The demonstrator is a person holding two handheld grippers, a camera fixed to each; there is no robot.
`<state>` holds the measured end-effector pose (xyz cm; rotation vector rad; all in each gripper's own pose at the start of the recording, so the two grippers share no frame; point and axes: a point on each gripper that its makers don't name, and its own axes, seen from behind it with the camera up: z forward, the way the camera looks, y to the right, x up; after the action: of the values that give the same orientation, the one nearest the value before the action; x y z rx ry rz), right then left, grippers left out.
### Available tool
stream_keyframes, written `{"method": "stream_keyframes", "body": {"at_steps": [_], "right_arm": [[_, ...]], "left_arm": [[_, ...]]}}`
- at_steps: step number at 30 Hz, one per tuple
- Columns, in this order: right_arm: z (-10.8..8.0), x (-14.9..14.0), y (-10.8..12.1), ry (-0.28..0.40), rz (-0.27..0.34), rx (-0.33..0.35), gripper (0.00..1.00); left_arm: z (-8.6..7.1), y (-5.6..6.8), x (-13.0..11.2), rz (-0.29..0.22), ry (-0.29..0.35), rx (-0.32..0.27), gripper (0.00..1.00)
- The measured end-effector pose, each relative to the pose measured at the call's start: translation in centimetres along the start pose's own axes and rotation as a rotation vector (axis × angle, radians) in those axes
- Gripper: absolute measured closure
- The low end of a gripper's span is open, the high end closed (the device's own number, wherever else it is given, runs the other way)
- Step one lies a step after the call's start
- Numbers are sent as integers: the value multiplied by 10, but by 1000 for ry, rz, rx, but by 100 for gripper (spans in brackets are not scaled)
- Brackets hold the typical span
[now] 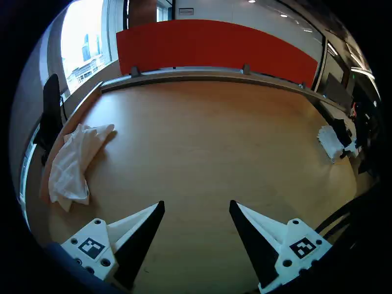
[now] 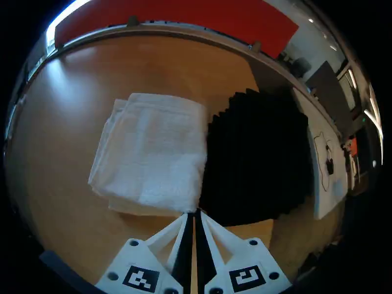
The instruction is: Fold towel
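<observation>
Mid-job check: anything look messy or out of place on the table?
Yes: one white towel lies crumpled at the left edge of the table in the left gripper view, unfolded. The folded towel before the right gripper looks tidy.

Folded towel (image 2: 152,154): white, layered rectangle, lying flat, just ahead of the right gripper (image 2: 194,214), slightly left. Crumpled towel (image 1: 73,164): white, bunched lengthwise, ahead and far left of the left gripper (image 1: 196,208).

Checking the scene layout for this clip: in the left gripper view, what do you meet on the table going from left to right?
Crumpled white towel → left gripper, open above the bare wooden table → folded white towel near the right edge.
</observation>
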<state>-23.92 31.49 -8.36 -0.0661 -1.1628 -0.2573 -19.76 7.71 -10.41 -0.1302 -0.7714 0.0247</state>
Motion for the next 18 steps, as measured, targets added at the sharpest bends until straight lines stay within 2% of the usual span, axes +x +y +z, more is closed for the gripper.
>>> {"method": "stream_keyframes", "body": {"at_steps": [14,18], "right_arm": [[7,-4,0,-17,8,-10,96],[5,-5,0,-15,15,-17,92]], "left_arm": [[0,-3,1,-4,1,5,2],[1,-1,1,-2,0,3,2]]}}
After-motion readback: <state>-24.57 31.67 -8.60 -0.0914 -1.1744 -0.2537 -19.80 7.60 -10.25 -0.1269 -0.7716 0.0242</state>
